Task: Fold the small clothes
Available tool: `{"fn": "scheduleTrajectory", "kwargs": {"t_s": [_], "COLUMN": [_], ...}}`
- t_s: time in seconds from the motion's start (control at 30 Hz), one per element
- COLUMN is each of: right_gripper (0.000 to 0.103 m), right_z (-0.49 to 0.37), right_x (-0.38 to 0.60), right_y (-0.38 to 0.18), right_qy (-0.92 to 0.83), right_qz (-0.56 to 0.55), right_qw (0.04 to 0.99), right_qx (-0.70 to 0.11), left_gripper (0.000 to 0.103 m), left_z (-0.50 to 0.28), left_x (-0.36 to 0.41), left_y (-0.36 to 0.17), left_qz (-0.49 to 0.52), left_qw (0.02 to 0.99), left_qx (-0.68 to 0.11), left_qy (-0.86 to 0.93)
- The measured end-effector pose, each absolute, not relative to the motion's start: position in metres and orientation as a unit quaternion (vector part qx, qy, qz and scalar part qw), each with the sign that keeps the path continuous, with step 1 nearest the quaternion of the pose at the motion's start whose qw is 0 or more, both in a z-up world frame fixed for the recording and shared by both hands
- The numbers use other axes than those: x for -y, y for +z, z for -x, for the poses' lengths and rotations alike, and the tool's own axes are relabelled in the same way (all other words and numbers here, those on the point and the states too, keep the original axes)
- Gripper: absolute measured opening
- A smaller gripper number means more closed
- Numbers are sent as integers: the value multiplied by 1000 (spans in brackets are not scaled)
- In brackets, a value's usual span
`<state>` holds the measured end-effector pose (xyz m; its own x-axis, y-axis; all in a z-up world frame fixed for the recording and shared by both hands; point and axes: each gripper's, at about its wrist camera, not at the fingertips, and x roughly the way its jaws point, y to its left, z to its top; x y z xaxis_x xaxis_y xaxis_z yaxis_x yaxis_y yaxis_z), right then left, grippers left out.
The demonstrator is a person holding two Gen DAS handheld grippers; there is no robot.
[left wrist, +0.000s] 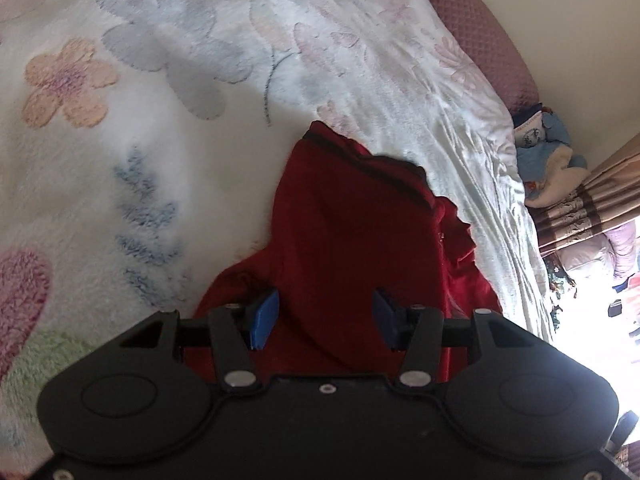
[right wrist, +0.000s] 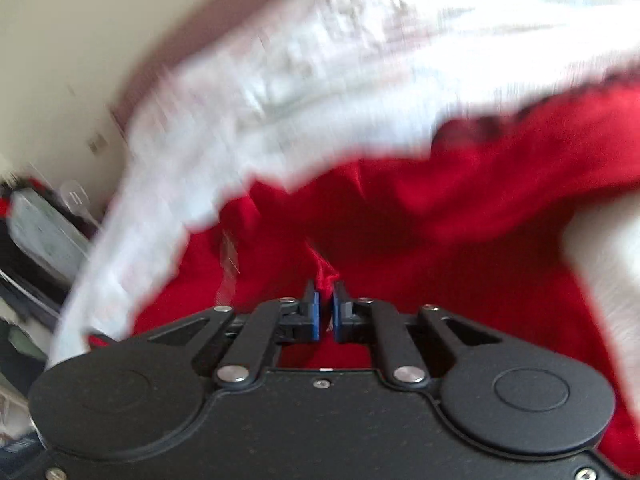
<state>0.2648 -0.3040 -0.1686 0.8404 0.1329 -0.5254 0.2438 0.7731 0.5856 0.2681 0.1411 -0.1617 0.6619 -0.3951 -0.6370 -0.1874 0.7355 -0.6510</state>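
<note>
Between your left gripper's [left wrist: 325, 322] spread, empty jaws lies the red garment [left wrist: 352, 220]; your right gripper [right wrist: 326, 312] is pinched nearly closed on its fold.

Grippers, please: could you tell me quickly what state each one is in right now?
Left gripper: open above the red garment, holding nothing.
Right gripper: shut on a fold of the red garment.

Daylight, fairly bright. Left wrist view: blown-out white glare at the lower right edge beside the curtain [left wrist: 592, 208]; red garment [left wrist: 352, 248] dark and in shade; fleece blanket [left wrist: 120, 140] softly blurred. Fisheye bending at the borders, corners vignetted. Right wrist view: heavy motion smear across the white bedding [right wrist: 320, 80]; the black gripper body stays sharp.
</note>
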Motion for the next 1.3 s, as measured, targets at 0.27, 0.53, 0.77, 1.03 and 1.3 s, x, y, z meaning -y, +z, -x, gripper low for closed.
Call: {"fn": "scheduleTrajectory", "kwargs": {"t_s": [0.27,0.53,0.77,1.03,1.3], "right_gripper": [8,49,5,4,9], "right_z": [-234,-241,-299,-293,-245], "right_x": [331,342,340,347,338], "right_y": [-201,-175,-194,-188,-156], "right_qy": [-71,-72,-16,-102,-32], "right_qz": [-299,-279,-285,-195,-226], "right_qw": [882,913,894,917,933], "right_qx": [-358,-289,-344,-332,-277], "left_gripper": [54,52,54,55,55], "left_z": [-278,-279,-304,-310,-299], "left_x": [-134,-127,-104,-100,-101], "left_y": [-170,-132,-146,-168,-144], "left_qz": [301,306,253,215,243], "left_qw": [839,856,867,867,871], "left_qx": [-451,-412,-424,-446,-421], "left_qy": [-43,-56,-64,-54,-69]}}
